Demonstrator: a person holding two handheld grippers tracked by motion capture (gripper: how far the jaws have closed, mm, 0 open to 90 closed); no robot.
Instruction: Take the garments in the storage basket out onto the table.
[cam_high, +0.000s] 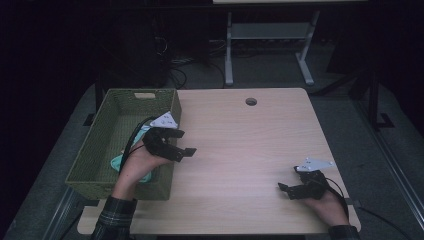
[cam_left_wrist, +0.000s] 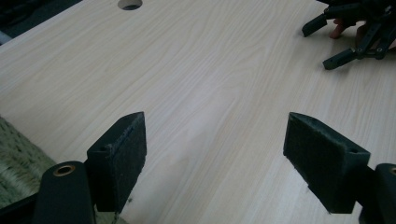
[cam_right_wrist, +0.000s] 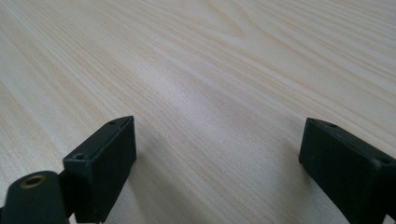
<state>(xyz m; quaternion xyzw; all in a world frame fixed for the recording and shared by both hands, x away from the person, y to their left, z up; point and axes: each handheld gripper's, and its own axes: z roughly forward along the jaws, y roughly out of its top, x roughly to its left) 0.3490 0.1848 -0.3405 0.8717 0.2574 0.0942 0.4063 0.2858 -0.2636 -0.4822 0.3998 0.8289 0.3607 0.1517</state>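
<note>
Basket (cam_high: 107, 150) on desk's (cam_high: 250, 150) left edge, cloth item (cam_high: 120, 162) inside it, left gripper (cam_high: 179, 142) over basket's right wall, right gripper (cam_high: 289, 191) at desk's front-right corner, cable hole (cam_high: 251, 102) at rear centre, grippers well apart.

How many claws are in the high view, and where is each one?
2. The left claw is at the green basket's right rim; the right claw is low near the table's right front corner.

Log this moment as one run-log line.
left gripper: open, empty, beside basket | right gripper: open, empty, over table | teal item: in basket
</note>
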